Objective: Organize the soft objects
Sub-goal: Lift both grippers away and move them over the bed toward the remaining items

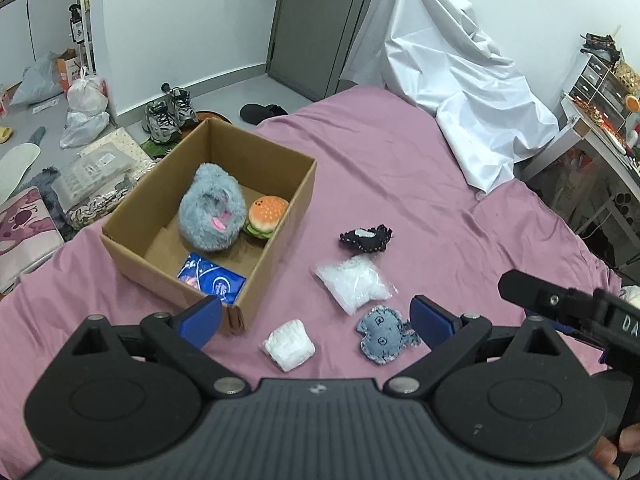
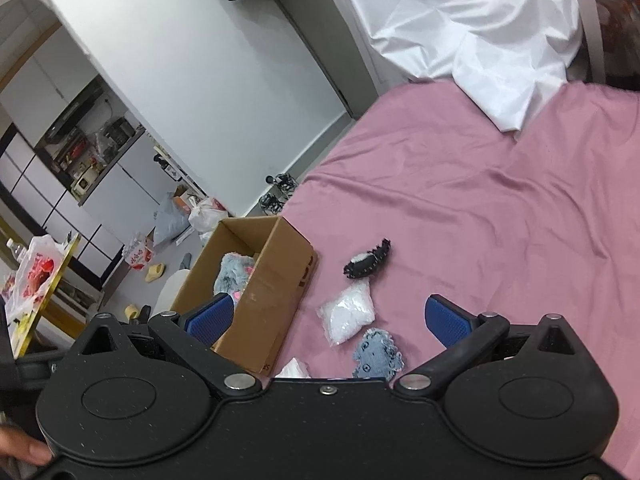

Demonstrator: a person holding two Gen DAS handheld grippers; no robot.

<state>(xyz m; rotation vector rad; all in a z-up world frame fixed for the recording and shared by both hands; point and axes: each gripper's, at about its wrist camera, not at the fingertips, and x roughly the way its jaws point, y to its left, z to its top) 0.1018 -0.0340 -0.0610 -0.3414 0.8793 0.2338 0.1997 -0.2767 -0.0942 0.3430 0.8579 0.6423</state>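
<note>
the left gripper (image 1: 316, 320) sits nearest the lens, its black body filling the bottom of the left wrist view, blue-padded jaws spread wide and holding nothing. between those jaws lie a small white folded cloth in clear wrap (image 1: 290, 345) and, closer to the right jaw, a blue-grey denim patch toy (image 1: 384, 334) with frayed edges. just beyond the jaw tips, towards the right jaw, is a clear bag of white stuffing (image 1: 354, 282), and further out a black studded fabric piece (image 1: 366, 238) with a white patch. all four rest on the pink bedsheet (image 1: 400, 168).

behind the left jaw stands an open cardboard box (image 1: 280, 240). inside it are a fluffy grey plush (image 1: 212, 212) with a pink mark, a burger plush (image 1: 266, 216) touching it on the side nearer the right jaw, and a blue printed packet (image 1: 212, 280) flat on the floor of the box near the left jaw.

the right gripper (image 2: 330, 316) also has its jaws wide apart and empty. in its own view the stuffing bag and denim toy lie between the jaws, the box behind the left jaw, the black piece beyond the tips. a crumpled white sheet (image 1: 460, 80) covers the far end of the bed.
</note>
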